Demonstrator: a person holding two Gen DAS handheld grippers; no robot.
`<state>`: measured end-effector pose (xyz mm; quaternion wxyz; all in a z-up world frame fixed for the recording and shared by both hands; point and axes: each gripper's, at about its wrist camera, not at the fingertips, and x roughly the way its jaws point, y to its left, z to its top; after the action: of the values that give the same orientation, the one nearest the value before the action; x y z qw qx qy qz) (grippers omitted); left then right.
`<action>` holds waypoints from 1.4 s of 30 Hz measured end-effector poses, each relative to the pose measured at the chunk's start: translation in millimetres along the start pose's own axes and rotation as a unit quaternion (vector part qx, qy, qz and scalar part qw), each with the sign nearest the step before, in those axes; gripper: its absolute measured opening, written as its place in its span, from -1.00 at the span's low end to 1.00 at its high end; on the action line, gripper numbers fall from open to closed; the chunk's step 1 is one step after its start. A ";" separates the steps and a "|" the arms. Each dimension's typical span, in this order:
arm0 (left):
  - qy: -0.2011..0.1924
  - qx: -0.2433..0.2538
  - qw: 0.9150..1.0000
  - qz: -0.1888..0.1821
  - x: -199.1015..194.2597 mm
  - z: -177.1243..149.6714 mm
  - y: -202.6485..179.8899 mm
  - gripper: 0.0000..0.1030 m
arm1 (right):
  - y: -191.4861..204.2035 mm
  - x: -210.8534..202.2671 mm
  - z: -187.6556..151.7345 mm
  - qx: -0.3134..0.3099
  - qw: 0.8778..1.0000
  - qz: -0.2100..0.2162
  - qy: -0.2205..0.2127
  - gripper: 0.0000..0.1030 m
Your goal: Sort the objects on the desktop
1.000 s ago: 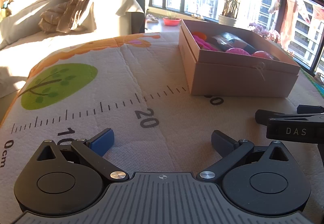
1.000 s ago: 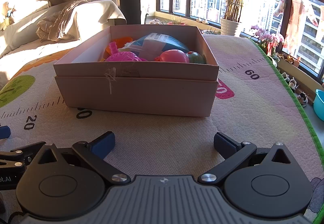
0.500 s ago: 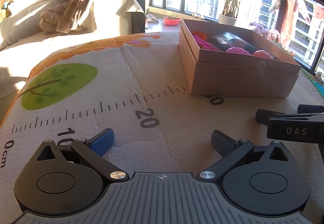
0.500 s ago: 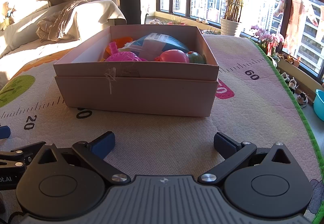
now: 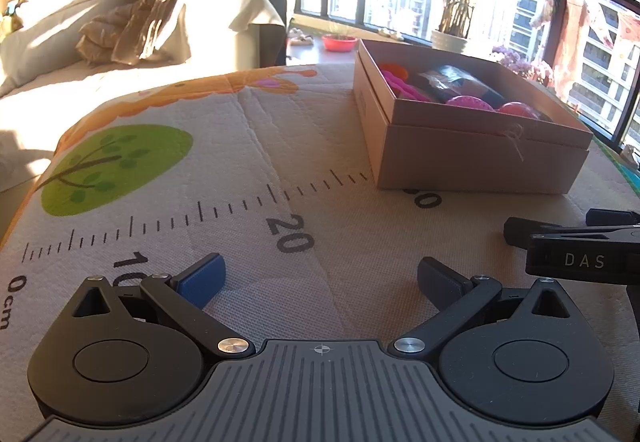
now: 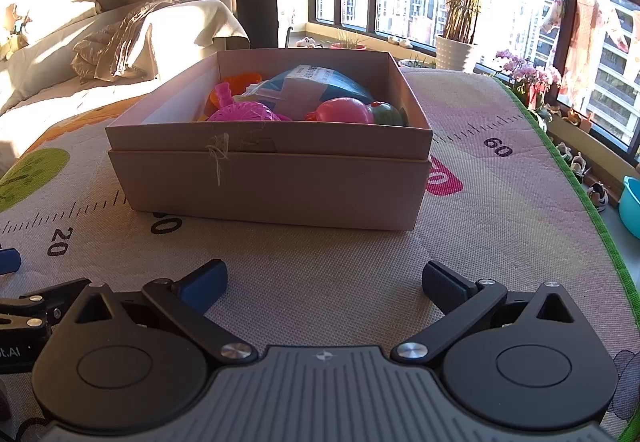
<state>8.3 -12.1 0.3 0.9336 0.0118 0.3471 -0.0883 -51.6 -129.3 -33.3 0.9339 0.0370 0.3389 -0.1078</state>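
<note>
Nothing moved since earlier frames. Left gripper [image 5: 320, 280] and right gripper [image 6: 322, 282] spread wide, empty, low over mat [image 5: 248, 146]. Box [image 6: 272, 166] frame centre, holding plastic toys [image 6: 342, 110]: light, rigid, smooth; pinch across narrow part.

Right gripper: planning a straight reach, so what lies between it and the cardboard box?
Only bare mat separates right gripper from box, in the right wrist view.
</note>
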 end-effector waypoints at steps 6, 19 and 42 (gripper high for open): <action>-0.001 -0.002 1.000 -0.002 -1.1 0.4 0.7 1.00 | 0.1 0.1 0.0 0.000 1.000 0.000 0.000 1.00; 0.000 -0.002 1.000 -0.002 -0.6 1.9 1.9 1.00 | 0.1 0.2 0.0 0.000 1.000 0.000 0.000 1.00; 0.001 0.001 1.000 0.000 -0.7 0.9 -0.5 1.00 | 0.2 0.6 -0.2 0.000 1.000 0.000 0.000 1.00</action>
<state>8.3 -12.6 1.4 0.9333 0.0129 0.3478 -0.0885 -51.3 -129.2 -33.8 0.9339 0.0364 0.3389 -0.1080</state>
